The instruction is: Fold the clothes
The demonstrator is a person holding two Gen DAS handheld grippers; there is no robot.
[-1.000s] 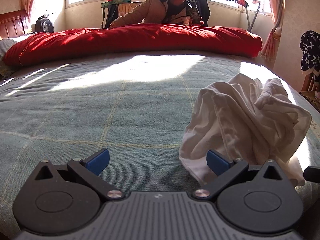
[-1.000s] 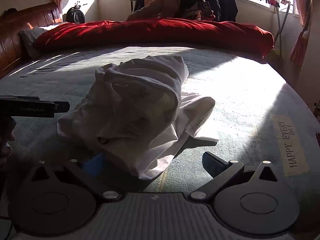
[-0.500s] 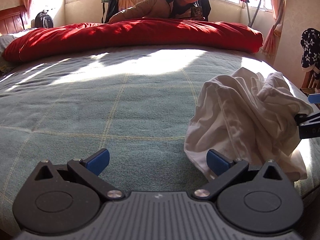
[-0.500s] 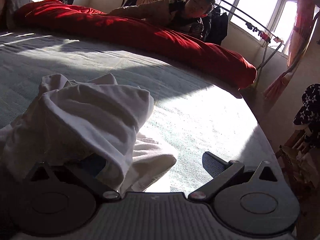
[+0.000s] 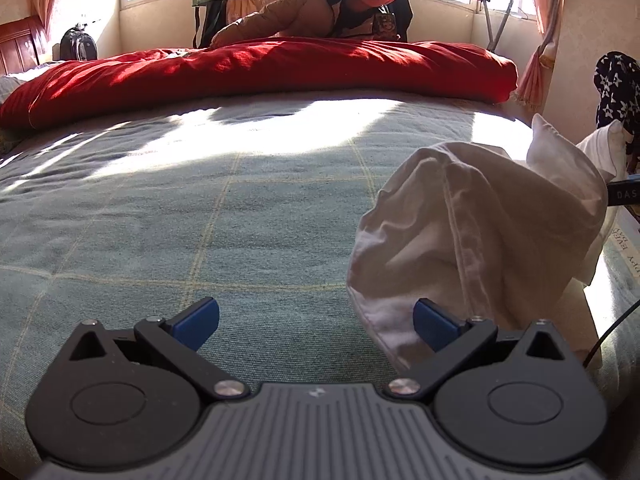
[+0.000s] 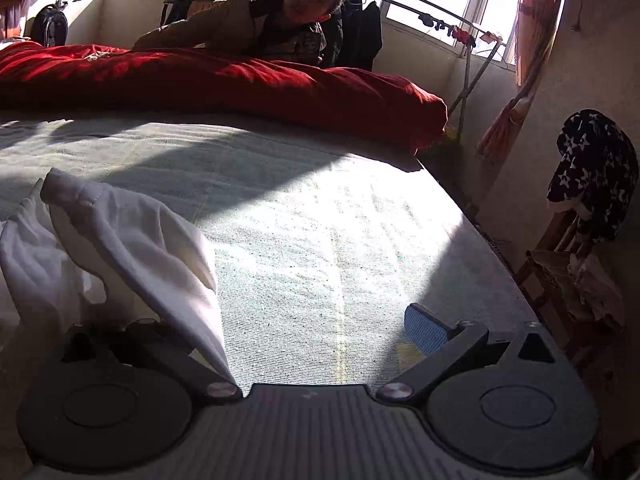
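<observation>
A crumpled white garment point(image 5: 480, 232) lies in a heap on the green checked bedspread point(image 5: 224, 216), toward the bed's right side. My left gripper point(image 5: 316, 322) hovers open just over the bedspread. Its right blue fingertip point(image 5: 434, 324) is at the garment's near edge, and only bedspread lies between the fingers. In the right wrist view the white garment point(image 6: 120, 248) fills the lower left, draped over and hiding the left finger. My right gripper point(image 6: 300, 330) is open; its right fingertip point(image 6: 426, 328) is free above the sunlit bedspread point(image 6: 340, 232). A black piece of the right gripper point(image 5: 624, 196) shows beyond the heap.
A rolled red duvet point(image 5: 256, 68) runs along the far side of the bed, and a person point(image 5: 332, 12) leans on it. Past the bed's right edge point(image 6: 496, 248) stand a wooden chair point(image 6: 560, 280) with a star-patterned dark cloth point(image 6: 592, 172) and a drying rack point(image 6: 468, 60).
The right gripper has swung rightward, so the garment went from the middle of its view to the lower left and now hangs over its left finger. The left gripper barely shifted.
</observation>
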